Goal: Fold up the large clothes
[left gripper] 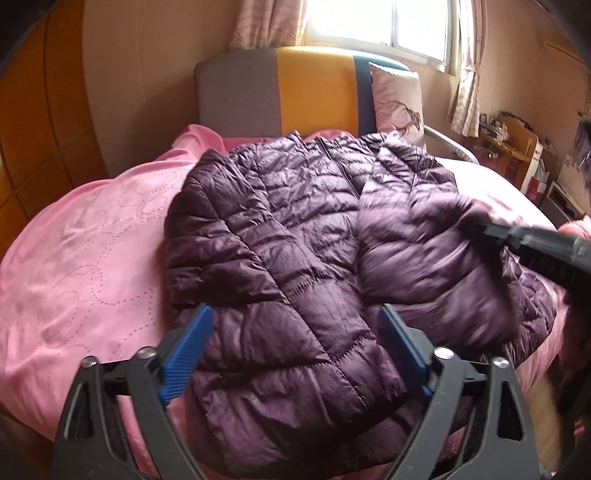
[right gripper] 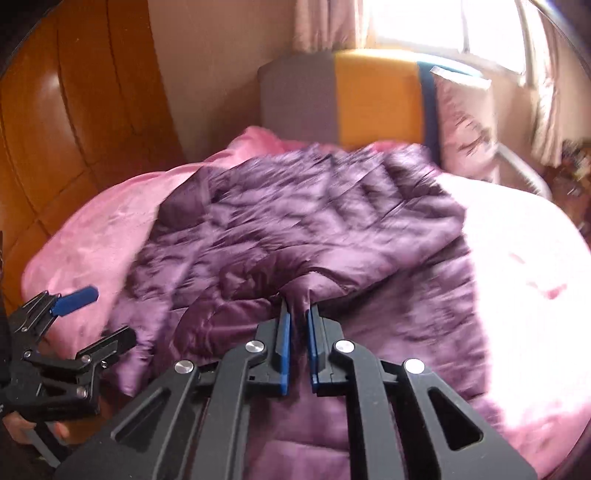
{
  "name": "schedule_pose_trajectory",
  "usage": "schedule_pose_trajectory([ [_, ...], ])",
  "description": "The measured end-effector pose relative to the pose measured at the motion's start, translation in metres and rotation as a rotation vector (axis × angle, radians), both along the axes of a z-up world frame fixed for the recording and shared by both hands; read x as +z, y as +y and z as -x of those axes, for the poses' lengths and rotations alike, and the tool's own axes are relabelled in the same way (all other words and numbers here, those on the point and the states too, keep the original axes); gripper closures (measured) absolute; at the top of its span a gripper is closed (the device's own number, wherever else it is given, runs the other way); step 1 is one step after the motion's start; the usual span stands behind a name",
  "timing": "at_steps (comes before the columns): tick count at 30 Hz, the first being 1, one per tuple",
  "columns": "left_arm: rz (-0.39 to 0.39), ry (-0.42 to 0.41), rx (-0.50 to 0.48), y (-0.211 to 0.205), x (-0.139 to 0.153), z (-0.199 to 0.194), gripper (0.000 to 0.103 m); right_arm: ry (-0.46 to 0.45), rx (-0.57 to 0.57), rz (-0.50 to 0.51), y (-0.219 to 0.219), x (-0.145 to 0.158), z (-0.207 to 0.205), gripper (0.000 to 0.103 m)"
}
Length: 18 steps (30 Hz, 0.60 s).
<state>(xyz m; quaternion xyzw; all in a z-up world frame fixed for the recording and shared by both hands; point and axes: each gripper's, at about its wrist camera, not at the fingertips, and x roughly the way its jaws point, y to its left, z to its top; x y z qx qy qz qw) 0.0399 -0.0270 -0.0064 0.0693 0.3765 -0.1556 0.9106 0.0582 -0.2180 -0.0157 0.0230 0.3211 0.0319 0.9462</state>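
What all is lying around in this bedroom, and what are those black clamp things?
puffer jacket: one, dark purple, spread on the bed.
blanket: one, pink, covering the bed under the jacket.
headboard: one, grey, yellow and blue panels, behind the bed.
pillow: one, pale pink, leaning on the headboard.
curtains: pale pink, beside the window.
wardrobe: wooden, orange-brown, left of the bed.
clutter: boxes and small items, far right.
left gripper: black, blue pads, open over the jacket's hem.
right gripper: black, blue pads, shut on a pinch of jacket.
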Motion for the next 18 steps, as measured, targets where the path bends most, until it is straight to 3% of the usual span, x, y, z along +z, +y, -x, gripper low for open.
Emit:
schedule_pose_trajectory([
  [3, -0.012, 0.032, -0.028, -0.006, -0.010, -0.002, 0.026, -0.047, -0.142, 0.164, -0.035, 0.010, 0.007, 0.097],
  [6, -0.028, 0.063, -0.043, -0.010, -0.020, -0.005, 0.027, -0.037, -0.294, 0.268, -0.079, 0.010, 0.003, 0.097],
  [8, -0.050, 0.081, -0.058, -0.014, -0.029, -0.006, 0.034, -0.008, -0.413, 0.318, -0.117, 0.005, -0.004, 0.098],
  [9, -0.060, 0.082, -0.062, -0.014, -0.032, -0.005, 0.036, 0.014, -0.460, 0.313, -0.134, 0.002, -0.008, 0.098],
  [12, -0.054, 0.079, -0.066, -0.009, -0.035, -0.006, 0.077, 0.093, -0.617, 0.244, -0.197, -0.012, -0.018, 0.098],
  [14, -0.006, 0.079, -0.059, 0.001, -0.029, -0.008, 0.087, 0.144, -0.704, 0.184, -0.233, -0.024, -0.021, 0.098],
  [16, 0.100, 0.088, -0.036, 0.026, -0.018, -0.012, 0.089, 0.192, -0.761, 0.123, -0.263, -0.036, -0.024, 0.099],
  [18, 0.157, 0.081, 0.029, 0.056, -0.007, -0.021, 0.089, 0.227, -0.790, 0.094, -0.281, -0.046, -0.026, 0.099],
])
